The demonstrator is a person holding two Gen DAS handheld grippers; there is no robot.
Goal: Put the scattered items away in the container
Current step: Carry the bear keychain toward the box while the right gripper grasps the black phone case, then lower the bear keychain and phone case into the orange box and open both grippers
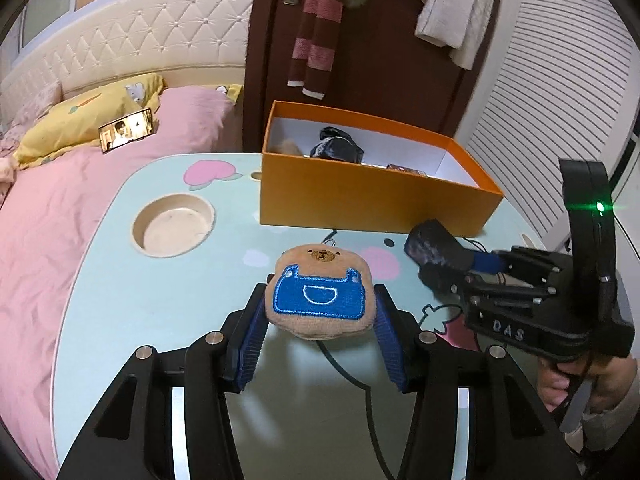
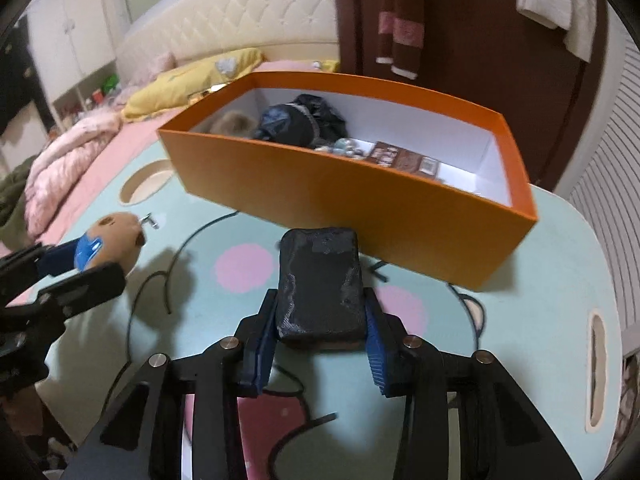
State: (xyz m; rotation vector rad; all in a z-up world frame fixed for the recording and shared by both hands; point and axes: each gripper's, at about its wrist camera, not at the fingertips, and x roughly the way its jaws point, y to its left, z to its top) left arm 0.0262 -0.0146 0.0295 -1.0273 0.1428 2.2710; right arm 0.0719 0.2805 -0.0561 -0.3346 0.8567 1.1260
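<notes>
Bedroom setup, with a mint-green cartoon table pushed up against a bed with a pink duvet and a yellow pillow. Landmark is the orange box sitting on the far side of the table, in front of a dark brown door with a striped scarf hanging on it. Inside the box there's already a dark bundled cloth, something tan and fuzzy and a brown packet.

Left gripper is clamped on a tan bear plush with blue embroidered overalls, held above the tabletop on the near side of the box. Right gripper is closed around a black rectangular block, also lifted off the table, just short of the box's near wall. Both items are outside the box, plush further from it than the block. Round cup recess in the table sits off the box's left end
</notes>
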